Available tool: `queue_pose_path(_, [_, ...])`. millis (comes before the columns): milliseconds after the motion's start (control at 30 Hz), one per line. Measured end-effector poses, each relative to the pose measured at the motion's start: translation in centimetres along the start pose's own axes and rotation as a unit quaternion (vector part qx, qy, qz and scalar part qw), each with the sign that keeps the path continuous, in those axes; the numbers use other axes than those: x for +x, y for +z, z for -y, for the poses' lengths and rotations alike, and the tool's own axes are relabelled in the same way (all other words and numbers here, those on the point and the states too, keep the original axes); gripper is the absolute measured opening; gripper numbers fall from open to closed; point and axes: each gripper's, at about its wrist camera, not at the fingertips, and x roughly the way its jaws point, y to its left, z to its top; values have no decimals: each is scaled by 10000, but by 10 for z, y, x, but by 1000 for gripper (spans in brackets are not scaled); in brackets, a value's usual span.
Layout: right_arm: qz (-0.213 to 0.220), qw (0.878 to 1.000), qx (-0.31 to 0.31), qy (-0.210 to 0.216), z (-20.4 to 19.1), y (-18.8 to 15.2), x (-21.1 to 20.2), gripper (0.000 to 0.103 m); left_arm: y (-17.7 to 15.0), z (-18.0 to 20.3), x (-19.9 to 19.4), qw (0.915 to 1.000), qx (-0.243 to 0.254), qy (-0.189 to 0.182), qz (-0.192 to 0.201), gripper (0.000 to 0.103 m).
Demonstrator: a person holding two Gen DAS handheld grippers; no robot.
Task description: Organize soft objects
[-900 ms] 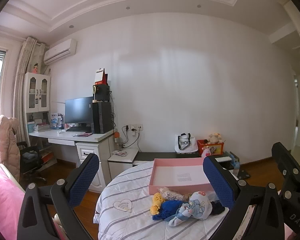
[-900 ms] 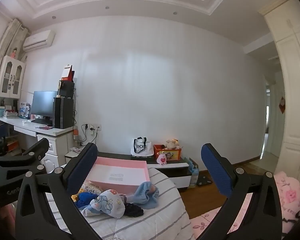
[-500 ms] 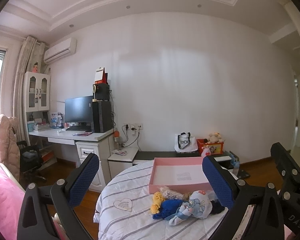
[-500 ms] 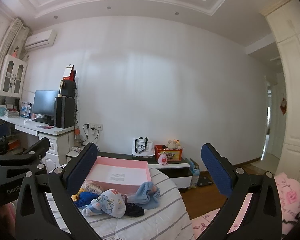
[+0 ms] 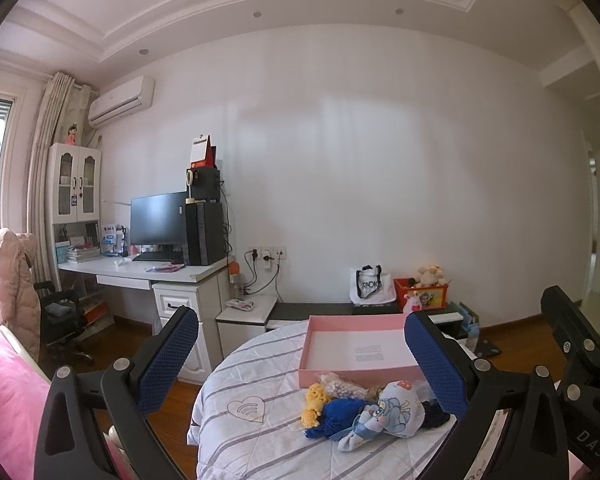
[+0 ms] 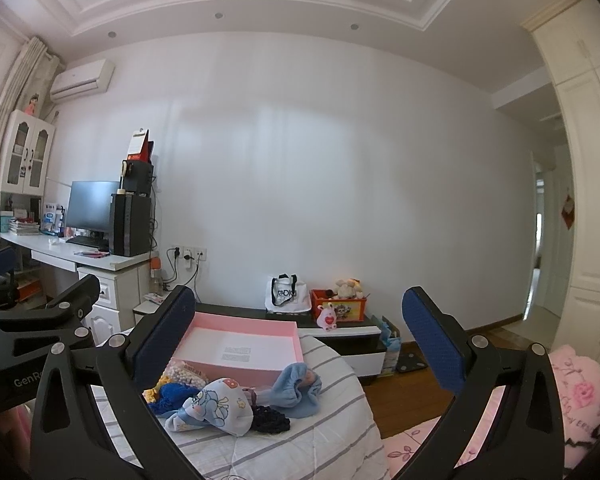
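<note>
A pile of soft things lies on a round table with a striped cloth [image 5: 256,376]: a pale blue cartoon-print cloth [image 5: 392,408] [image 6: 220,402], a dark blue knitted piece [image 5: 340,414], a yellow knitted piece [image 5: 314,400], a beaded pouch [image 5: 346,388], a dark scrunchie [image 6: 272,418] and a light blue sock [image 6: 300,388]. Behind the pile stands an open pink box [image 5: 356,350] [image 6: 240,346], empty. My left gripper [image 5: 300,360] is open and empty, held back from the pile. My right gripper [image 6: 296,340] is open and empty, to the right of the left one.
A white desk [image 5: 148,270] with a monitor and PC tower stands at the left wall. A low dark cabinet [image 6: 340,330] with a tote bag and a red toy box stands behind the table. Pink bedding [image 6: 580,396] lies at the right, wooden floor between.
Both views have shifted very slightly. The table and pile sit a little lower in the right wrist view. Both grippers stay open.
</note>
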Motion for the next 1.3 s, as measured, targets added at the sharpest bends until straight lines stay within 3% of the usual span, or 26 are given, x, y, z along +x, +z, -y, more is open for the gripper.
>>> queue_pose_path(1300, [39, 10000, -10, 56, -3, -1, -2, 103, -2, -3, 1, 10000, -69, 20, 45, 101])
